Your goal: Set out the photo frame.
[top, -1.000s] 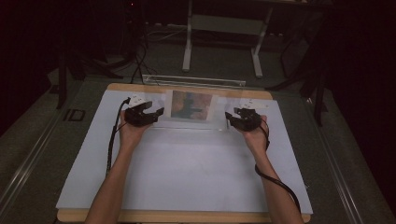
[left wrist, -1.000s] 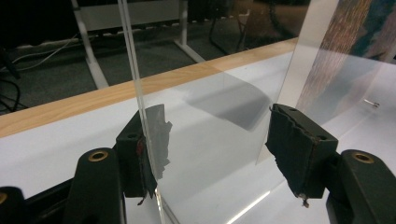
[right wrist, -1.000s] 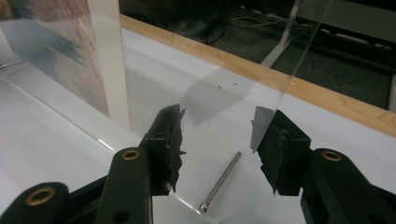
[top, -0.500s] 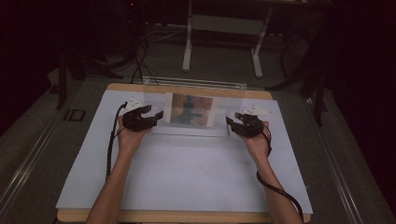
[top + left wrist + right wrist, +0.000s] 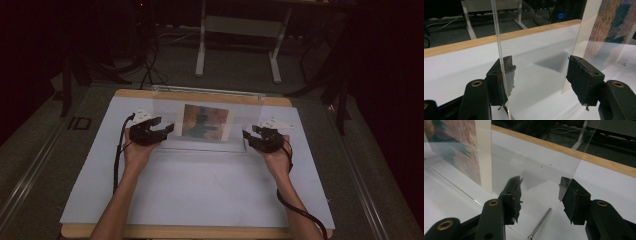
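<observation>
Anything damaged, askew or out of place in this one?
A thin metal rod lies loose on the white table cover beside the upright clear panel. The right gripper pads look chipped and ragged. Nothing else stands out.

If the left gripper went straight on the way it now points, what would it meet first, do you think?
Most likely the clear acrylic panel: its edge already stands between the open jaws of the left gripper, close by one pad. Going on, the gripper would slide along it towards the picture, though depth is uncertain.
</observation>
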The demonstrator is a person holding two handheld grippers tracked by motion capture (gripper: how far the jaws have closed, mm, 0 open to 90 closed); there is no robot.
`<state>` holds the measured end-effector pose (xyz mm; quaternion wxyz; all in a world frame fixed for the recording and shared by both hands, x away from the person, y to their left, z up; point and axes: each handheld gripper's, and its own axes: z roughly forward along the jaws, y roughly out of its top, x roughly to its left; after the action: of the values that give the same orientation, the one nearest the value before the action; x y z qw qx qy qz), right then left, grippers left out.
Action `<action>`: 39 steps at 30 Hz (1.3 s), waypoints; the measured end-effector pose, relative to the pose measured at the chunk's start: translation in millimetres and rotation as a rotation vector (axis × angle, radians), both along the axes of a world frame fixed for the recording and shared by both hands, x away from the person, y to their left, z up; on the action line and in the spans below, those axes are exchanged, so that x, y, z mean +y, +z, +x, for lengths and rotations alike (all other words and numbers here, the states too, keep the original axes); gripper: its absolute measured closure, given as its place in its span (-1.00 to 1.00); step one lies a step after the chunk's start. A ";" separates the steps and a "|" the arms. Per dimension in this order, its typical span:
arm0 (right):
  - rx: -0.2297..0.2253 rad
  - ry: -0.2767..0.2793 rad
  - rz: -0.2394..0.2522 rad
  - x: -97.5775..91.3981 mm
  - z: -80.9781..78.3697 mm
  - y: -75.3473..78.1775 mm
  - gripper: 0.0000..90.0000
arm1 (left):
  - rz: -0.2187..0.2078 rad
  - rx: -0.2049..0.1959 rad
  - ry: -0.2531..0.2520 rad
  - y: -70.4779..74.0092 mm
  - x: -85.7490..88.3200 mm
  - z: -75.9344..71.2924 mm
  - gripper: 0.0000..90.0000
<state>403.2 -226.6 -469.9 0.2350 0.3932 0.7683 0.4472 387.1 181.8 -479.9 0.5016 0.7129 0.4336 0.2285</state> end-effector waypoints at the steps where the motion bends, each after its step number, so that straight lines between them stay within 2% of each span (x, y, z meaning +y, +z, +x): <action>1: 0.001 0.004 0.001 0.0 -1.0 0.4 0.15 | -0.002 -0.001 0.001 -1.0 0.4 -2.0 -0.17; 16: -0.007 0.028 -0.002 6.5 -15.6 0.2 0.15 | -0.003 0.012 0.001 -5.7 8.3 -22.2 -0.15; 18: -0.004 0.031 -0.001 5.4 -16.1 -1.3 0.15 | 0.000 0.004 -0.004 -7.4 8.4 -23.0 -0.14; 22: -0.023 0.041 0.023 3.3 -17.0 -5.7 0.17 | -0.021 -0.009 -0.020 -11.6 12.4 -23.8 -0.09; 39: -0.027 0.032 -0.004 -1.4 -22.1 -3.0 0.18 | -0.016 0.002 -0.029 -9.6 6.0 -23.5 -0.11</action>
<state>381.1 -228.0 -472.9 0.2387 0.3742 0.7721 0.4548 363.6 187.8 -489.4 0.5103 0.7151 0.4255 0.2172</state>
